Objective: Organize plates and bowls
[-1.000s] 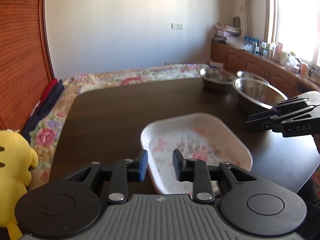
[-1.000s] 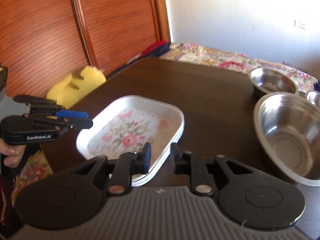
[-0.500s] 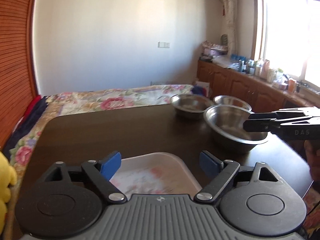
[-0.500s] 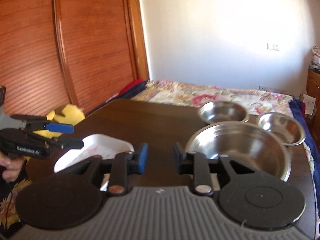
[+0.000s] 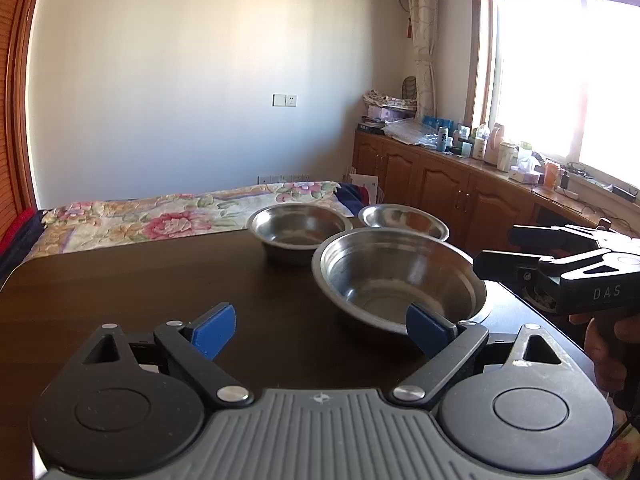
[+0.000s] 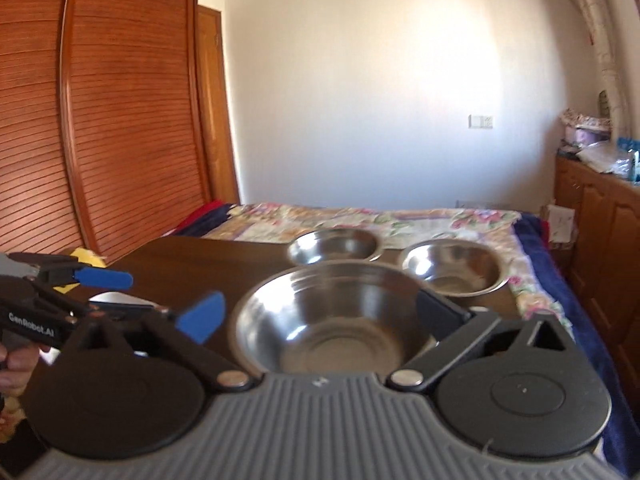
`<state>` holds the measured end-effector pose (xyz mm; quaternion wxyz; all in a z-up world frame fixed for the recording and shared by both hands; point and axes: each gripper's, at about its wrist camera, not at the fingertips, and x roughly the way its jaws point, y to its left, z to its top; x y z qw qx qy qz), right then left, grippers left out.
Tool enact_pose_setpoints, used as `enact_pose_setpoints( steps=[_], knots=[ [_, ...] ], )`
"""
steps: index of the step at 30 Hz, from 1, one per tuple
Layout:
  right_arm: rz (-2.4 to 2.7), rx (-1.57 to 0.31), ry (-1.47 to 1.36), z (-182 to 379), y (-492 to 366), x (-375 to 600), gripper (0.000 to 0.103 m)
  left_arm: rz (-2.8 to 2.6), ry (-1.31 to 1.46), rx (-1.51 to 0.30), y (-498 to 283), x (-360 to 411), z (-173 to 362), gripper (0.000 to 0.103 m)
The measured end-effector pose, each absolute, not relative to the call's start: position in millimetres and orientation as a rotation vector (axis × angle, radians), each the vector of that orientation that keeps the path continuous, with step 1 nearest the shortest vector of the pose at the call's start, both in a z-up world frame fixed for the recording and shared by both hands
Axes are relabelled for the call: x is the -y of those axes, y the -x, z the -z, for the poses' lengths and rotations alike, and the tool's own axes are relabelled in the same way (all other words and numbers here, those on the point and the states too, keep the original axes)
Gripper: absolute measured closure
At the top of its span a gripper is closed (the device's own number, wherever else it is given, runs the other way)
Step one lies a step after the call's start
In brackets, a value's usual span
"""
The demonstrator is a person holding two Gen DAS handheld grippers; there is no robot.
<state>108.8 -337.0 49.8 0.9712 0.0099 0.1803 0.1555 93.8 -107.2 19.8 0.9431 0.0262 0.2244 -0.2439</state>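
Note:
A large steel bowl (image 5: 400, 276) (image 6: 332, 320) sits on the dark table (image 5: 140, 280). Two smaller steel bowls stand behind it: one at the back left (image 5: 298, 226) (image 6: 334, 245), one at the back right (image 5: 402, 218) (image 6: 454, 266). My left gripper (image 5: 320, 330) is open and empty, just left of the large bowl. My right gripper (image 6: 320, 314) is open, with the large bowl between its fingers; I cannot tell if they touch it. The white floral plate shows only as a sliver (image 6: 116, 300) behind the left gripper.
A bed with a floral cover (image 5: 160, 216) lies beyond the table's far edge. Wooden cabinets with bottles (image 5: 460, 184) run along the right wall under a window. Wooden wardrobe doors (image 6: 100, 120) stand at the left. A yellow plush toy (image 6: 86, 258) lies by the table's left edge.
Both grippers have lifted and tilted up from the floral plate towards the steel bowls. Both have opened wide. The plate has dropped out of the left view.

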Motion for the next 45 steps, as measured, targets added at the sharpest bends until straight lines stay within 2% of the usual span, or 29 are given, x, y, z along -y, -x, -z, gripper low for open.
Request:
enact_pose_setpoints(
  steps=[13,15,20,21,22,26,36,38,45],
  knots=[
    [-0.258,-0.347,-0.091,-22.6,-130.7,376.3,0.000,0.478,-0.079,-0.462,-109.9,146.5,-11.8,0.010],
    [-0.256,-0.351,-0.106,-19.5,-134.6,379.2,0.000,0.479,-0.072,-0.471,-113.8,149.7,-9.6,0.013],
    [-0.254,-0.359,-0.115,-12.9,-140.1,383.3,0.001,0.467,-0.061,-0.508,-122.6,158.4,-3.1,0.031],
    [-0.256,-0.363,-0.117,-11.6,-141.1,384.0,0.004,0.466,-0.057,-0.514,-124.0,159.0,-1.4,0.032],
    [-0.259,-0.368,-0.118,-10.4,-141.6,384.5,0.013,0.465,-0.053,-0.521,-125.6,159.9,0.1,0.034],
    [-0.270,-0.403,-0.134,-5.4,-146.8,386.1,0.022,0.452,-0.048,-0.541,-131.3,163.5,4.4,0.044],
    [-0.275,-0.443,-0.139,-3.8,-152.1,386.6,0.047,0.434,-0.015,-0.571,-142.9,164.3,8.0,0.059],
    [-0.274,-0.448,-0.135,-3.7,-152.7,386.1,0.051,0.439,-0.007,-0.575,-144.1,164.0,8.6,0.066],
    [-0.267,-0.454,-0.129,-3.9,-153.1,386.9,0.064,0.465,0.020,-0.579,-143.3,160.3,8.7,0.068]
  ],
)
